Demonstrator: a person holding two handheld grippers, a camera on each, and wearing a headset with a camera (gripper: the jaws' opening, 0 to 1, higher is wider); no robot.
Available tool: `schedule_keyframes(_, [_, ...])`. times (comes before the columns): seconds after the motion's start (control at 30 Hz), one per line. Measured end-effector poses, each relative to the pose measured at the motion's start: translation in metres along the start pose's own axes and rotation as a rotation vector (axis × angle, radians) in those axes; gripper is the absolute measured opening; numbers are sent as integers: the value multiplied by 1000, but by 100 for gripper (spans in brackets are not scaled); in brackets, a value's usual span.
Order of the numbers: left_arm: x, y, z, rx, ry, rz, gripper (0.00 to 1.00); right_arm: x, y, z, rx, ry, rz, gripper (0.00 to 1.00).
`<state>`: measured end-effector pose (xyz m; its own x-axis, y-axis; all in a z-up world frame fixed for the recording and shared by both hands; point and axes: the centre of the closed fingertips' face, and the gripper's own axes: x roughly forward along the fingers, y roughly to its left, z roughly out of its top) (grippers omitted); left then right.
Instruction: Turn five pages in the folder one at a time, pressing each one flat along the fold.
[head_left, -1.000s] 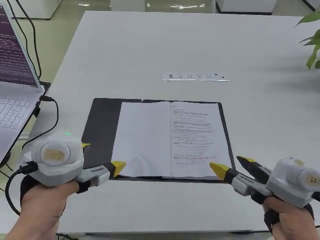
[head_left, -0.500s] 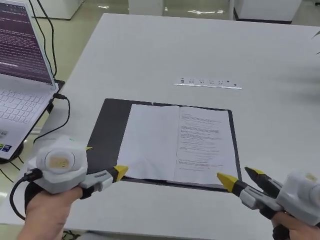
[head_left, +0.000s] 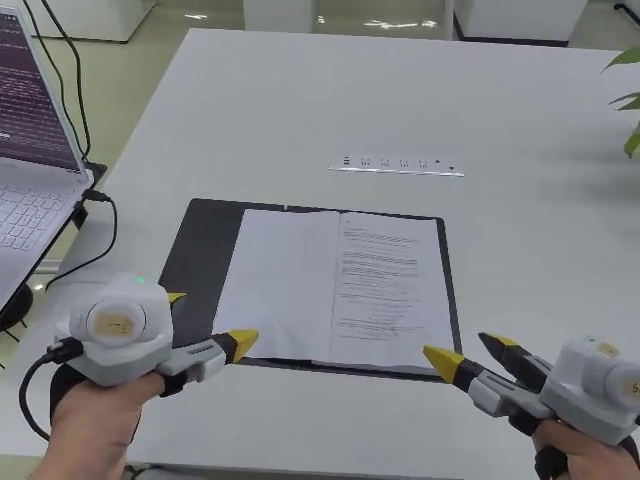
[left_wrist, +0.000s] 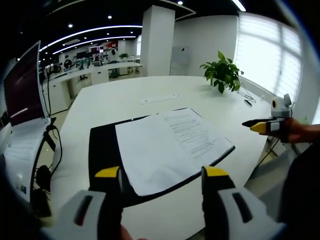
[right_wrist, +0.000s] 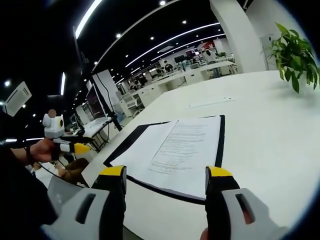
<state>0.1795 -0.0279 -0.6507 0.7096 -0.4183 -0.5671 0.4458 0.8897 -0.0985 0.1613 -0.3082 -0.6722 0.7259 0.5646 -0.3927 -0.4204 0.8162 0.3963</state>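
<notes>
My left gripper (head_left: 208, 320) and right gripper (head_left: 468, 351) hover over the bench's near edge, both spread wide and empty. The black folder (head_left: 200, 250) lies open just beyond and between them, a near corner close to each tip. Its left page (head_left: 285, 280) looks blank, and the right page's (head_left: 385, 290) print is too small to read. Farther off is a socket strip (head_left: 395, 165), and a laptop (head_left: 30, 150) is cut off at the left.

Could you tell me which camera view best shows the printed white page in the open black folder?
The head view: it looks down on the printed white page, whole and nearly square-on. In the left gripper view the page lies slanted; in the right gripper view it is foreshortened.
</notes>
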Motion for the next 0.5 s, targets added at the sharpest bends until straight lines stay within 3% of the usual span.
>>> schedule_keyframes(0.3, [23, -30, 9, 33, 8, -69, 58, -8, -11, -3, 16, -5, -14, 62])
schedule_keyframes(0.5, [42, -51, 11, 62, 39, -132, 60, -11, -12, -3, 17, -7, -17, 63])
